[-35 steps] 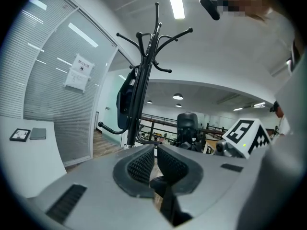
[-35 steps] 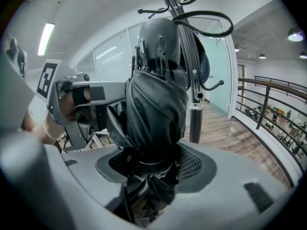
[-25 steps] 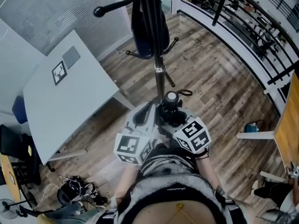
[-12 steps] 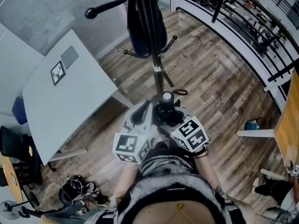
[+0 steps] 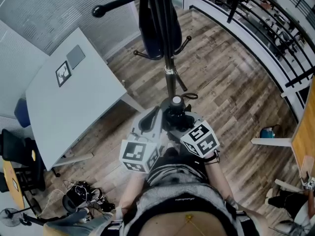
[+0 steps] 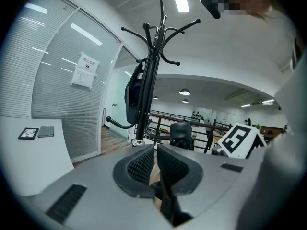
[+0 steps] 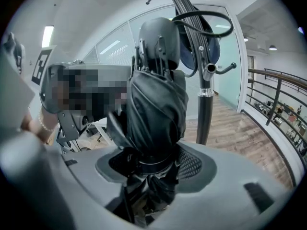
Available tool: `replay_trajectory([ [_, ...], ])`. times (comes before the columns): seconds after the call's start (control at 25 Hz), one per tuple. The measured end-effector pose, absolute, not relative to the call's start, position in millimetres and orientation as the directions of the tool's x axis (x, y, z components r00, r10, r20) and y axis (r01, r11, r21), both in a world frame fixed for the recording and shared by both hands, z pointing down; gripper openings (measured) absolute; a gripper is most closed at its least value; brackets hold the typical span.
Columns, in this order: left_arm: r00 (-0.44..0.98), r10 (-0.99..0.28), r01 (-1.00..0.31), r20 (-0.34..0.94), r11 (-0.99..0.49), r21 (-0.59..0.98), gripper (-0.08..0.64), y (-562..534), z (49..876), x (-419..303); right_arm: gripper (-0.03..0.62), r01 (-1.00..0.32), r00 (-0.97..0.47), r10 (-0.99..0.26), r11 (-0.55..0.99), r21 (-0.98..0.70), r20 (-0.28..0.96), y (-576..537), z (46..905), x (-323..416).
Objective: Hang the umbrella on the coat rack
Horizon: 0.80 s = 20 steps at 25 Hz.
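The right claw (image 7: 153, 166) clamps the umbrella (image 7: 156, 104), seemingly upright; left claw (image 6: 155, 153) together, empty.

The umbrella (image 7: 156, 114) held between the pads (image 7: 192, 164) of the right gripper (image 7: 156, 167) is black woven cloth, creased, with a faint satin sheen. Its rounded end piece (image 7: 159, 40) above the pads is smooth, semi-gloss hard plastic. The pads are black and rubber-like with a fine ridged grid, as are those of the left gripper (image 6: 156, 164). Both gripper bodies are smooth, matt grey moulded plastic. Beyond the fingertips, the coat rack (image 6: 148, 85) has a smooth, glossy black pole that looks like metal, and a bright polished metal collar (image 7: 205, 93). The floor (image 5: 231, 92) below the fingers is matt wood planking with visible grain. The table (image 5: 74, 107) left of the fingers has a smooth, matt light-grey top.
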State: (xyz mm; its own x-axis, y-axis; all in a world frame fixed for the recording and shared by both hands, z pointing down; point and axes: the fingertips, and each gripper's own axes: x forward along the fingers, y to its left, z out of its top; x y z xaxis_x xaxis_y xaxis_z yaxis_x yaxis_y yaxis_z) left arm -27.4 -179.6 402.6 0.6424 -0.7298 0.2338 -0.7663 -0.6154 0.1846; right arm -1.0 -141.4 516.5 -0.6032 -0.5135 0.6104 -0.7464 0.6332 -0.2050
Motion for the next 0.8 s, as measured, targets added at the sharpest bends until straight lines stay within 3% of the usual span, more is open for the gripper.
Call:
replay_trajectory([
  [0.8, 0.626, -0.731, -0.779, 0.272, -0.602, 0.176, 0.018, -185.6, 410.8, -30.4, 0.242, -0.728, -0.616, -0.459, 0.643, -0.239, 0.640, -151.1, 543.1, 0.6],
])
